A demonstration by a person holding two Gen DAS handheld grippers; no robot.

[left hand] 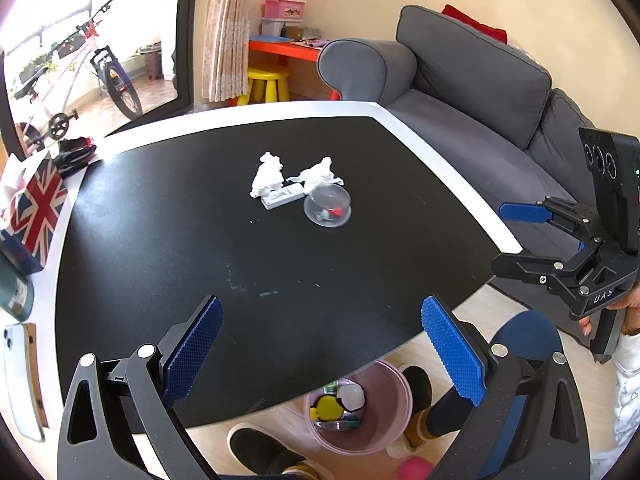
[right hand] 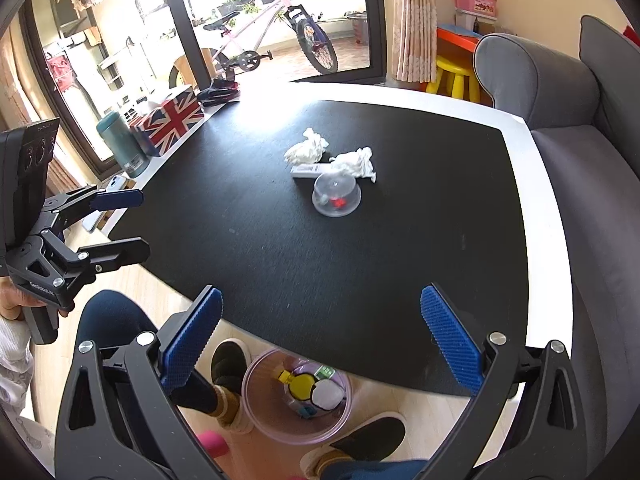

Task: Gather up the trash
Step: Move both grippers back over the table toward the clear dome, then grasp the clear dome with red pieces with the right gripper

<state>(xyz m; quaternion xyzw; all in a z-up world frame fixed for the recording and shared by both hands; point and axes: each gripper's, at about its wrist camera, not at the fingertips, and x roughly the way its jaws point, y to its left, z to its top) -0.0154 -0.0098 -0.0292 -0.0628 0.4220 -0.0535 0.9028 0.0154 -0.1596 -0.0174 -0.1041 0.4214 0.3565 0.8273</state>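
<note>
Crumpled tissues (left hand: 296, 178) on table (left hand: 160, 216), Union Jack box (left hand: 34, 208)

The table (left hand: 440, 168) edge partly hides the bin (left hand: 384, 436); its contents are too small to identify.

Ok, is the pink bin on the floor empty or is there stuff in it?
Not empty: the pink bin already holds a yellow item and a white wad.

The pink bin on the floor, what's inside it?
In the pink bin lie a yellow round piece, a white crumpled ball, a small green item and blue bits. Anything beneath these is covered; the table edge hides part of the bin.
</note>
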